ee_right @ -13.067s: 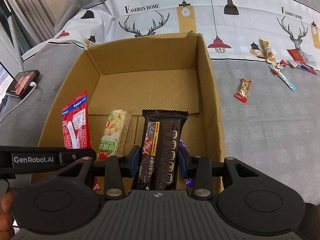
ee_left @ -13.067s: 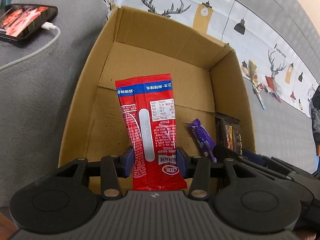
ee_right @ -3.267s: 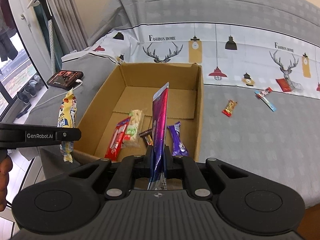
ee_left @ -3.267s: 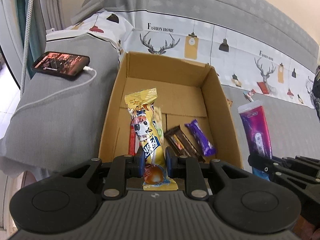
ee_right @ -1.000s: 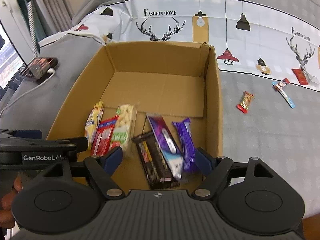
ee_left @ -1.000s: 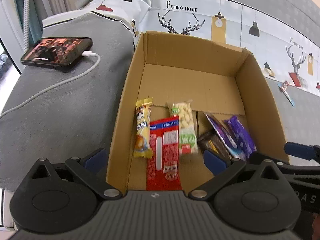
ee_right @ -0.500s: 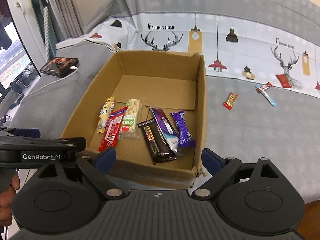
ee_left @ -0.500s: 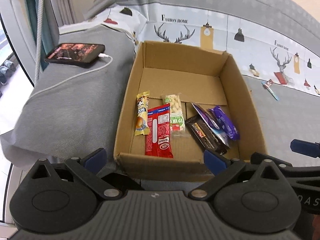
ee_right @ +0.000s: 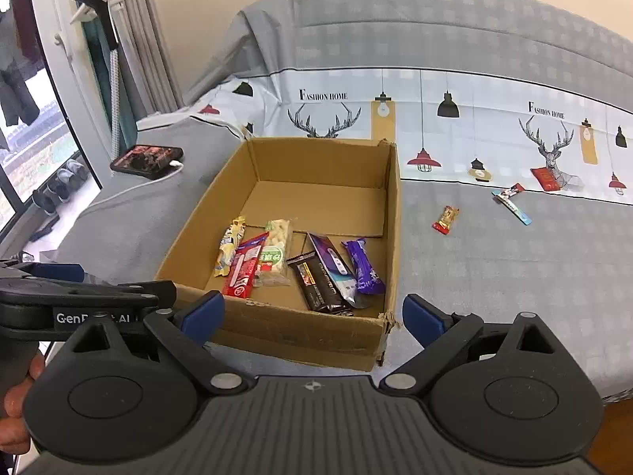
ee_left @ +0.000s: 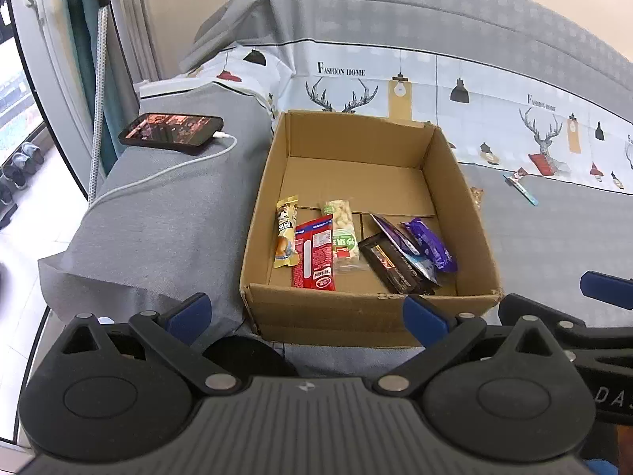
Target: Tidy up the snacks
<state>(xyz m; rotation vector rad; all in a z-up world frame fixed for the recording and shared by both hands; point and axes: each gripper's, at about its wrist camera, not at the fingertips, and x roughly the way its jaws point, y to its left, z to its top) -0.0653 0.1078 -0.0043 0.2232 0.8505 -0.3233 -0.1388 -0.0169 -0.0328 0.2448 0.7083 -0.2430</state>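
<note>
A bed [ee_right: 494, 277] under a grey cover, with a deer-and-lamp printed sheet along its far side, fills the scene; a window and curtains stand at nine o'clock. A charging phone [ee_right: 147, 161] lies at ten o'clock of the cardboard box [ee_right: 389, 237], which sits open-topped at centre. Six snacks lie flat in its near half, among them a red packet [ee_right: 243, 267] and a dark bar [ee_right: 318, 283]. Three loose snacks remain on the cover outside: a small red-gold candy [ee_right: 446, 219] at two o'clock of the box, and, farther at two o'clock, a blue stick [ee_right: 514, 206] touching a small wrapper. The candy's long axis runs roughly toward the camera, tilted slightly. The right gripper [ee_right: 312, 316], jaws having just been opening with nothing between them, is judged the nearer claw for that candy. The left gripper [ee_left: 306, 314] also stands wide apart and empty, beside it at nine o'clock. Both angle downward from the box's near side.
</note>
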